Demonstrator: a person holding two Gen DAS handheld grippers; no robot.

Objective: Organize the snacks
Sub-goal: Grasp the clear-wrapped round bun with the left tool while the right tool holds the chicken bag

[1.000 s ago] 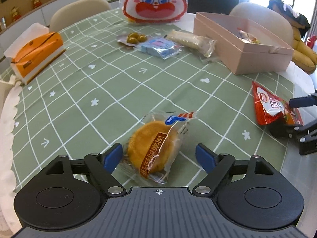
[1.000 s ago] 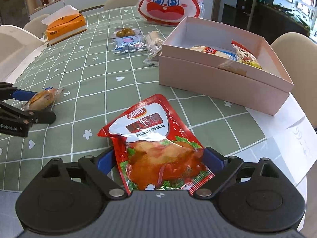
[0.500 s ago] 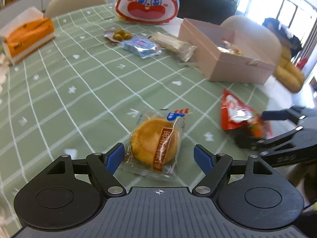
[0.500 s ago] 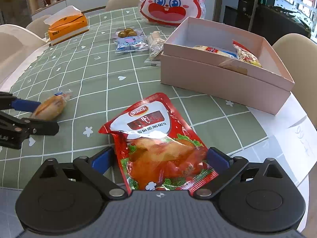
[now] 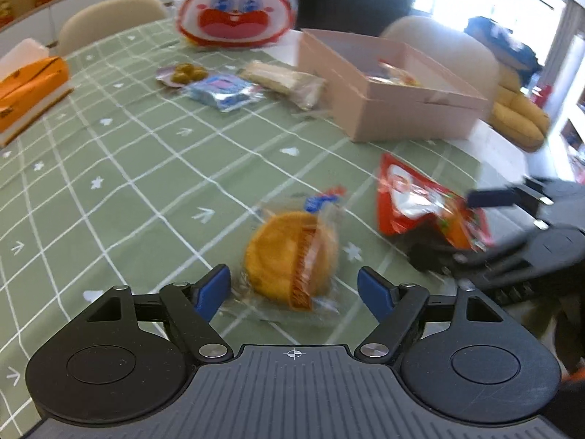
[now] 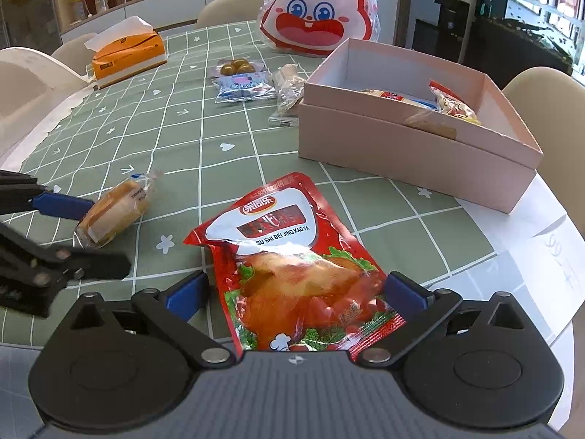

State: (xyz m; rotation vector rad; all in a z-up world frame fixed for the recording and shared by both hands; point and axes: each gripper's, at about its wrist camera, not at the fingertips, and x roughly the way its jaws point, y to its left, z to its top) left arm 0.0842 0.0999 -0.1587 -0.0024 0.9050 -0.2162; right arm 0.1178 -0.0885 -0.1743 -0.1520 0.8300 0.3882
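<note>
**Both grippers straddle snacks on the green checked tablecloth**

The left gripper (image 5: 294,289) has its jaws closing around a wrapped round cake (image 5: 290,258); the blue pads stand clear of the wrapper on both sides. The right gripper (image 6: 297,289) has its jaws opening, with a red roast-duck pouch (image 6: 292,267) lying between them on the tablecloth (image 6: 182,139), pads just beside its edges. The pouch lies to the right of the cake. Farther right sits an open pink box (image 6: 413,146) with several snacks inside. At the far side lie a blue packet (image 6: 243,87), a pack of olives (image 6: 236,67), a tissue box (image 6: 128,55) and a rabbit-face bag (image 6: 318,11).
</note>
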